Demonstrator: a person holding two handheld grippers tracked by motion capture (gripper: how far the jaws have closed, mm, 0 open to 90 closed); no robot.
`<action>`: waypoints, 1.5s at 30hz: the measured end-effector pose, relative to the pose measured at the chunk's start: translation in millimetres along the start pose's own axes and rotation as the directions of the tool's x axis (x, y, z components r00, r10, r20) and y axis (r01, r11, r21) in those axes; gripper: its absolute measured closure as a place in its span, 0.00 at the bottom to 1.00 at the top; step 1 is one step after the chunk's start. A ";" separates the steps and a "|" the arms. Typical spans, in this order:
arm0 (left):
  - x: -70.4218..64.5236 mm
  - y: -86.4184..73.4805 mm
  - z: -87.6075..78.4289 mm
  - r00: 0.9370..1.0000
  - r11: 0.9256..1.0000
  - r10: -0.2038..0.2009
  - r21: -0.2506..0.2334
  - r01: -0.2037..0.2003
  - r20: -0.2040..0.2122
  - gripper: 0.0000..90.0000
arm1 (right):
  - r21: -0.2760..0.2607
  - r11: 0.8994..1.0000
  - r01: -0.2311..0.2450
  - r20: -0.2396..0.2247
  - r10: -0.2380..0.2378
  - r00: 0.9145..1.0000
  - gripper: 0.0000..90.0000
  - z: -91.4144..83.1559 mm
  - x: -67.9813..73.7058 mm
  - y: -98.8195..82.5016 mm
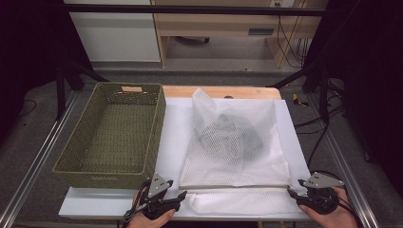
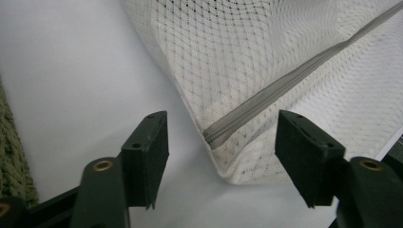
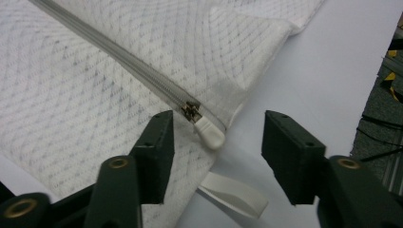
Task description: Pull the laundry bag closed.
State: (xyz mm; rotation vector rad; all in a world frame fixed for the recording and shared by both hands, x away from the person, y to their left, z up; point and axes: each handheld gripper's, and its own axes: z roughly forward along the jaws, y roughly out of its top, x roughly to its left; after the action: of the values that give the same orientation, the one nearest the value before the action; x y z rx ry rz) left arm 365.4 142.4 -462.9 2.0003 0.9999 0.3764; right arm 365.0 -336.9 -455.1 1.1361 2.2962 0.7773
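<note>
White mesh laundry bag [image 1: 233, 147] with a grey zipper [image 2: 280, 90], lying flat on the white sheet [image 1: 176, 128] spread over the table, just right of the olive-green woven basket [image 1: 114, 133]. Inside, a dark bundle [image 1: 233, 135], possibly clothing, blurred by the netting. Left gripper [image 1: 183, 195] at the bag's near left corner, jaws apart, closed zipper end between them and untouched by either pad. Right gripper [image 1: 291, 192] at the near right corner, jaws likewise spread, white zipper pull [image 3: 208, 132] lying free in the gap beside a loose white strap [image 3: 233, 194]. Both hands low at the table's front edge.
</note>
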 end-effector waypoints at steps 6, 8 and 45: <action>1.1 1.4 1.2 1.000 1.000 -0.014 -0.018 0.014 0.014 0.31 | -0.018 1.000 -0.020 0.022 0.020 1.000 0.32 2.7 2.4 4.5; 0.9 1.6 2.2 1.000 0.999 -0.023 -0.023 0.023 0.013 0.28 | -0.028 1.000 -0.014 0.032 0.015 0.999 0.28 3.5 3.1 6.1; -10.6 36.7 -0.1 0.999 0.974 0.048 -0.222 -0.041 0.026 0.07 | -0.278 0.949 -0.147 0.098 0.180 0.979 0.08 -10.6 12.0 45.5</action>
State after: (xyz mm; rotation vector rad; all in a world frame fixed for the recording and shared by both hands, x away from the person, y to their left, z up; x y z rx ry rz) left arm 377.4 122.4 -432.5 1.8239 0.8561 0.4593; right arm 377.2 -307.4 -419.0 1.2201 1.9426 1.0186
